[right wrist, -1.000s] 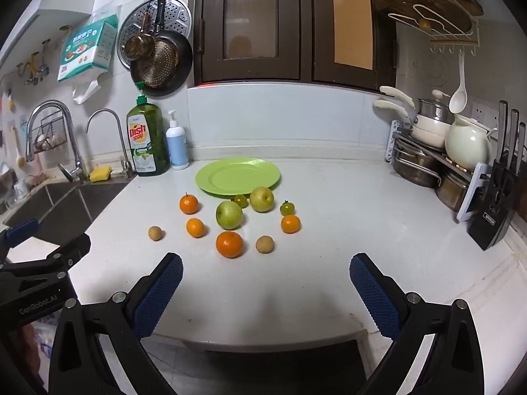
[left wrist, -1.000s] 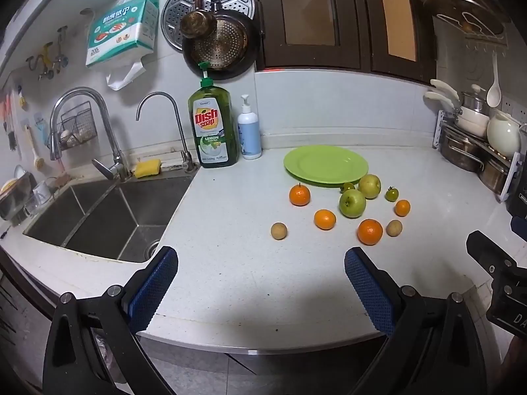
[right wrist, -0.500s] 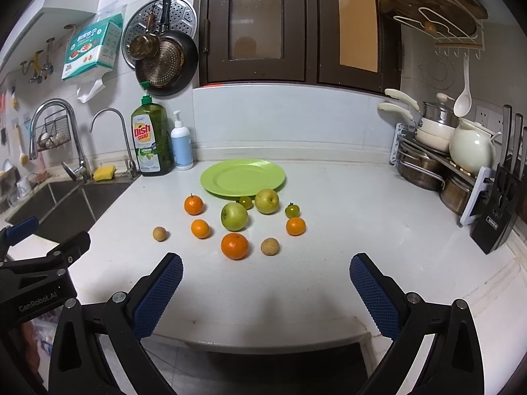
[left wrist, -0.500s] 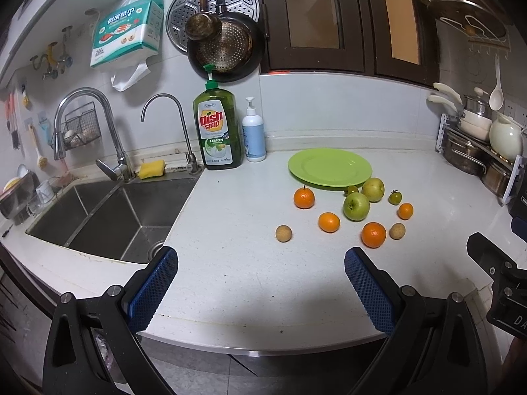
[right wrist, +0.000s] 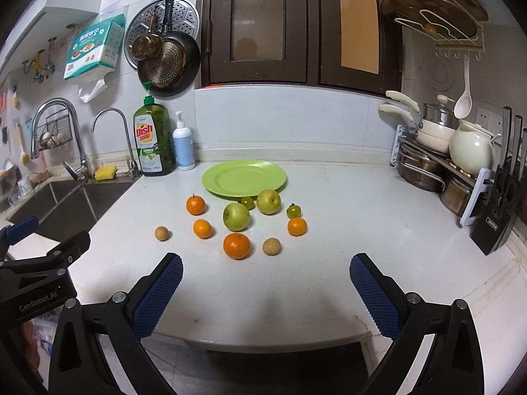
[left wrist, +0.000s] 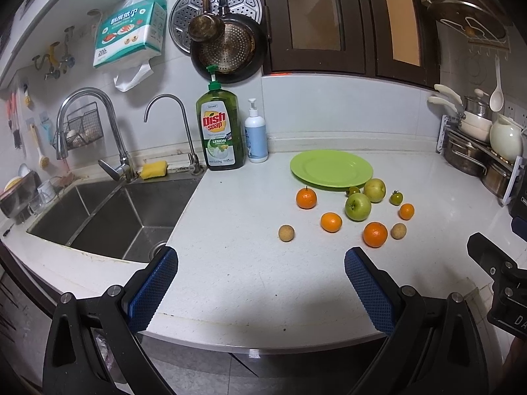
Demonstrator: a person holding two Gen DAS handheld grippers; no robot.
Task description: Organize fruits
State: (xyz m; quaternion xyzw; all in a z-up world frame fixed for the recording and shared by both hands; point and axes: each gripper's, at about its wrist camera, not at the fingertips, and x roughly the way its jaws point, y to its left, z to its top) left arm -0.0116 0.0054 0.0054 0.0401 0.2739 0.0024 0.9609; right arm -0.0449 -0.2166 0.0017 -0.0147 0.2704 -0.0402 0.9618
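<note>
An empty green plate lies on the white counter. In front of it lie several loose fruits: oranges such as the nearest one, two green apples, small green tomatoes and two small brown round fruits. My left gripper is open and empty near the counter's front edge, left of the fruits. My right gripper is open and empty, just short of the nearest orange.
A steel sink with two taps is at the left. A dish soap bottle and a white pump bottle stand behind. A pot rack and knife block stand at the right.
Both grippers have moved slightly forward towards the fruits; the fruits and plate look a little nearer. Nothing was taken hold of.
</note>
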